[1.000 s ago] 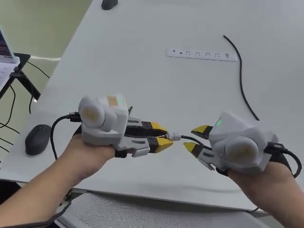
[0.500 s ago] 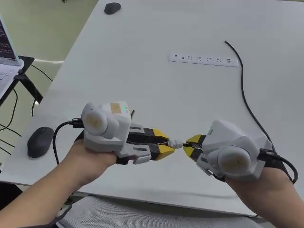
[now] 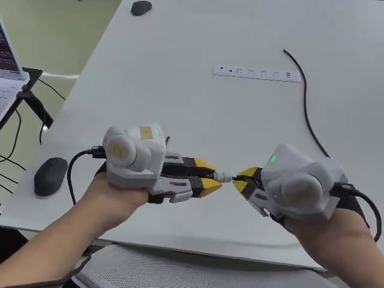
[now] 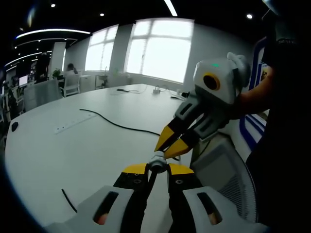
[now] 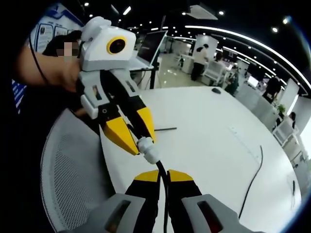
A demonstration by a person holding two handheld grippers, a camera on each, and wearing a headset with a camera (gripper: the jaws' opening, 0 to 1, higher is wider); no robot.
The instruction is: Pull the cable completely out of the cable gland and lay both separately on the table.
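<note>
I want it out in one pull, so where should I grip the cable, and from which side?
Grip the cable just behind the gland, coming from the side opposite the left gripper, which holds the gland. The cable leaves the gland straight there, so the pull runs along it. The right gripper is shut there.

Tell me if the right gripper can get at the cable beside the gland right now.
Likely yes: the right gripper looks shut on the black cable just behind the cable gland, which the left gripper holds. Nothing stands between them.
</note>
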